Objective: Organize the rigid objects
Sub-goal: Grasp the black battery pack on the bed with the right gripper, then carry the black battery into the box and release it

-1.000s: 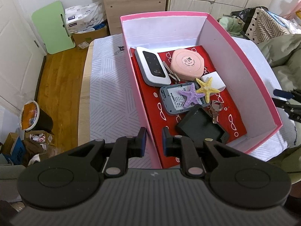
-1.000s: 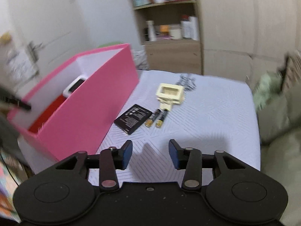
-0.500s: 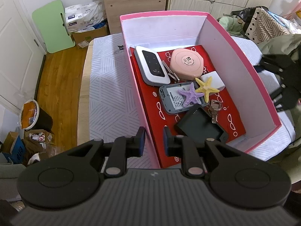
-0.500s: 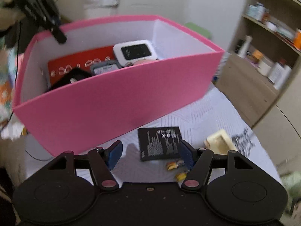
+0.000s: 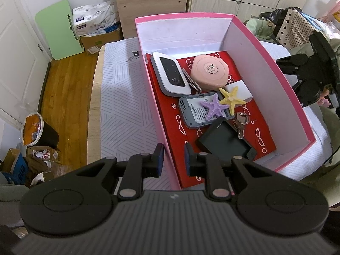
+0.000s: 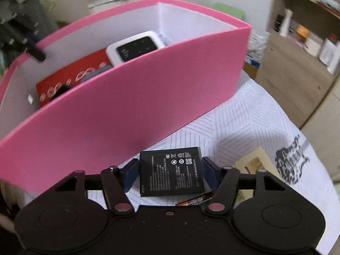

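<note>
Tabletop pink box [image 5: 265, 68] with 2 starfish [image 5: 214, 106]

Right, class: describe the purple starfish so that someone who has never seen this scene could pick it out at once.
Find the pink box on the white patterned tablecloth and look at its red floor. Near the middle lies a grey device with a printed label, and the purple starfish rests on top of it. Its neighbour, the yellow starfish, has the same shape, so colour alone sets it apart.

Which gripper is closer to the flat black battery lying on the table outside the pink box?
Right. The right gripper has its open fingers on either side of the black battery. The left gripper straddles the near wall of the pink box, opposite the battery's side.
</note>
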`<state>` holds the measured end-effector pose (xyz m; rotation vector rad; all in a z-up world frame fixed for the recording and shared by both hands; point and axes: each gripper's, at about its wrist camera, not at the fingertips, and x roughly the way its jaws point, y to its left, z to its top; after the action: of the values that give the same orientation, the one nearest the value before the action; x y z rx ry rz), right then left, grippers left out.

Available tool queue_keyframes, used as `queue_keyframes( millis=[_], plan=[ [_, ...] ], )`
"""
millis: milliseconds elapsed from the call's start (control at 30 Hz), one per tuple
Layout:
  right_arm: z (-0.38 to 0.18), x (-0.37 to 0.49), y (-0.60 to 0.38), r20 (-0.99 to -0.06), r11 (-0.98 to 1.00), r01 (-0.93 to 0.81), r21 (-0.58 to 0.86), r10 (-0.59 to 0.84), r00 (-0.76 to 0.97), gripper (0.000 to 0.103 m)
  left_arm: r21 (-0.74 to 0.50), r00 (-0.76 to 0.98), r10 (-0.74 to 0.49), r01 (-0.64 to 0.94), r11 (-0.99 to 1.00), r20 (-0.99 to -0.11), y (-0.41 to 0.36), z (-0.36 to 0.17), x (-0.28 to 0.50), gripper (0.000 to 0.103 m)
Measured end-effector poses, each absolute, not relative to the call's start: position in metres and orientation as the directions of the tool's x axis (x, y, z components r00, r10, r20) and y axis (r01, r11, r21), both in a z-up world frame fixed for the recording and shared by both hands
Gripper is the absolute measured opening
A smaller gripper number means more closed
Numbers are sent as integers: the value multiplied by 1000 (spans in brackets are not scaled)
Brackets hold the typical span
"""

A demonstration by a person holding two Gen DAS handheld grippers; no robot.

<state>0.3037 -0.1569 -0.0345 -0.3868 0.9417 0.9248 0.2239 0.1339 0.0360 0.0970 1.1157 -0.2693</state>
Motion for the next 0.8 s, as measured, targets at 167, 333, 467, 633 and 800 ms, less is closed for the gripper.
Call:
queue_keyframes(
  millis=[167, 333, 467, 633, 800],
  plan=[
    [-28, 286, -150, -819, 636, -771, 32, 459, 345, 68, -54, 412, -162, 260, 964, -897, 134, 36, 224, 18],
    [-17, 267, -159, -771, 721, -693, -3, 440, 461, 68, -56, 415, -164, 259, 964, -895, 134, 36, 223, 18],
    [-3, 252, -169, -717, 760, -650, 18, 463, 521, 68, -60, 420, -167, 256, 965, -892, 136, 36, 222, 18],
    [19, 246, -171, -670, 809, -586, -57, 404, 623, 68, -61, 420, -171, 263, 963, -891, 136, 36, 222, 18],
    [50, 252, -164, -646, 819, -551, -163, 333, 687, 68, -67, 421, -176, 261, 963, -890, 137, 36, 222, 18]
  ],
)
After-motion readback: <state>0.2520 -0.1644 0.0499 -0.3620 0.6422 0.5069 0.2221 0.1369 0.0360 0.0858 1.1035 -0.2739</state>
